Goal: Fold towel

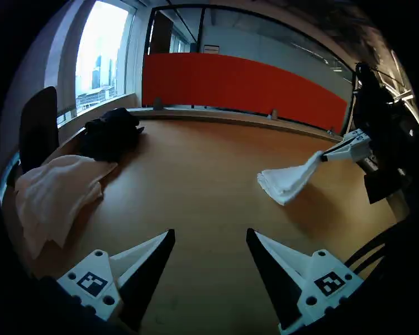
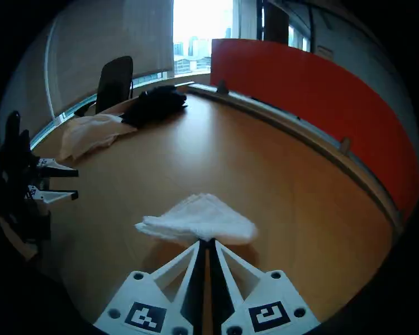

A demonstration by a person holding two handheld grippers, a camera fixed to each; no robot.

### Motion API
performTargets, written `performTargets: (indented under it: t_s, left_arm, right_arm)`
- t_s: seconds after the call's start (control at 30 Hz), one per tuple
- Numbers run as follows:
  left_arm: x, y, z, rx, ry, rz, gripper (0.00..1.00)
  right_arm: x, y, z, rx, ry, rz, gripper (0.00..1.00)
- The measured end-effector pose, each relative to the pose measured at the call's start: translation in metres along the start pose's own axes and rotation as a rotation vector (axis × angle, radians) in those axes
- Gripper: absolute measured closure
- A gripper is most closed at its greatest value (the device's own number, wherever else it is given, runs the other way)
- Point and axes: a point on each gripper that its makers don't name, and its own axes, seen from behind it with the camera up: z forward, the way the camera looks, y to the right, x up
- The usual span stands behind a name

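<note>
Square black-and-white markers (image 2: 145,315) sit on the finger bases. The right gripper (image 2: 208,243) is level above the wooden table (image 2: 276,167), fingers pinched tight on the folded white towel (image 2: 198,220) over the table's middle. The left gripper (image 1: 209,234) is spread wide and empty, low over the table.

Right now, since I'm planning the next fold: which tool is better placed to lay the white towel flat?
Right: the right tool is shut on the white towel; the left tool is open, empty and well away across the wooden table.
</note>
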Motion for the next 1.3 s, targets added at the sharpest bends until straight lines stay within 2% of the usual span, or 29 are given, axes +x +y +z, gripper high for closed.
performTargets:
  t_s: [0.3,0.5,0.93,1.3]
  left_arm:
    - [0.012,0.002,0.002,-0.011,0.012,0.016,0.05]
    - [0.016,0.006,0.004,-0.020,0.015,0.017,0.05]
    - [0.023,0.016,0.006,-0.048,0.013,0.026,0.06]
    - [0.025,0.020,0.008,-0.051,0.003,0.028,0.05]
  right_arm:
    - [0.052,0.020,-0.026,-0.015,0.043,-0.040,0.96]
    - [0.066,0.035,-0.048,-0.029,0.062,-0.043,0.96]
    - [0.048,0.079,-0.090,-0.075,0.062,0.006,0.96]
    - [0.012,0.134,-0.135,-0.143,0.029,0.055,0.96]
